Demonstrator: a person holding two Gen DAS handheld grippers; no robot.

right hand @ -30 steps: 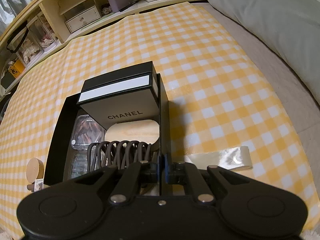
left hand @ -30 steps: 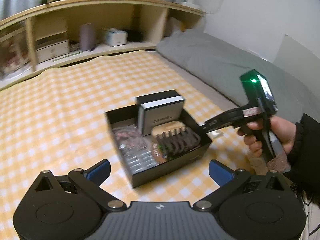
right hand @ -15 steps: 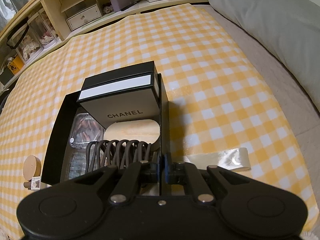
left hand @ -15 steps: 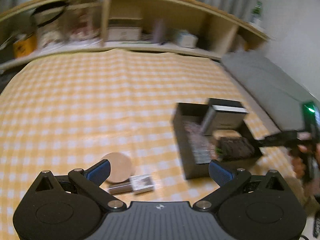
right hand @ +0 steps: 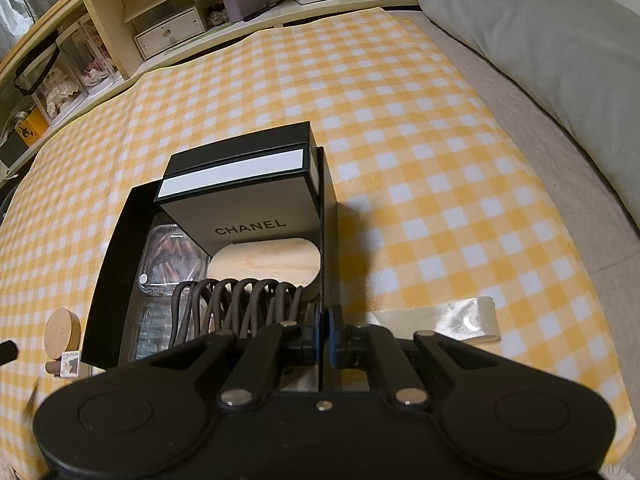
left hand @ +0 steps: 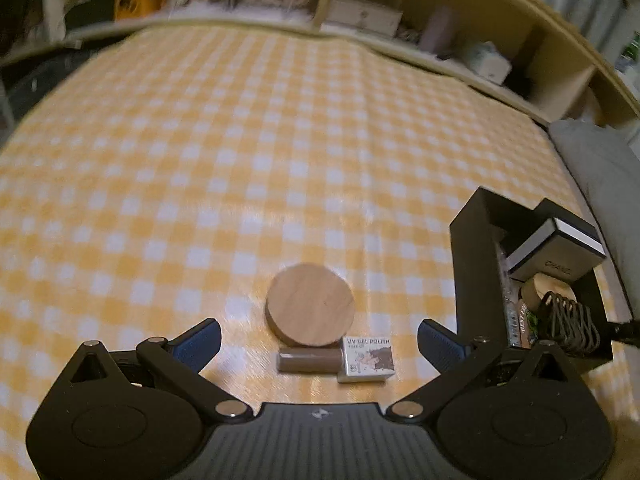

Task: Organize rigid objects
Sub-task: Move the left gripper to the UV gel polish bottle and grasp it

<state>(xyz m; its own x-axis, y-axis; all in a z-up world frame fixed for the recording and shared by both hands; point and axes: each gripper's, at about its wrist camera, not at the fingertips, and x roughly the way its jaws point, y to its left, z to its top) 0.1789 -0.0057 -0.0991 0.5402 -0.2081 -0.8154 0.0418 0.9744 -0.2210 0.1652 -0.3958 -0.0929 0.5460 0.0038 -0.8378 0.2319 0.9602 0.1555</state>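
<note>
A round wooden disc (left hand: pixel 310 311) lies on the yellow checked cloth, with a brown nail polish bottle (left hand: pixel 308 361) and its small white box (left hand: pixel 368 359) just in front of it. My left gripper (left hand: pixel 318 334) is open and empty, its fingers on either side of them. A black open box (right hand: pixel 116 264) holds a Chanel box (right hand: pixel 240 192), a wooden oval (right hand: pixel 266 266), a dark claw hair clip (right hand: pixel 236 304) and clear nail packs (right hand: pixel 168 254). My right gripper (right hand: pixel 322 330) is shut on the black box's right wall.
A strip of clear tape (right hand: pixel 448 318) lies on the cloth right of the black box. A grey pillow (right hand: pixel 552 52) lies at the right. Wooden shelves (right hand: pixel 168 28) with boxes and a tissue pack run along the far edge.
My left gripper has swung left, away from the black box, and come over the wooden disc and nail polish. My right gripper keeps its hold on the box wall.
</note>
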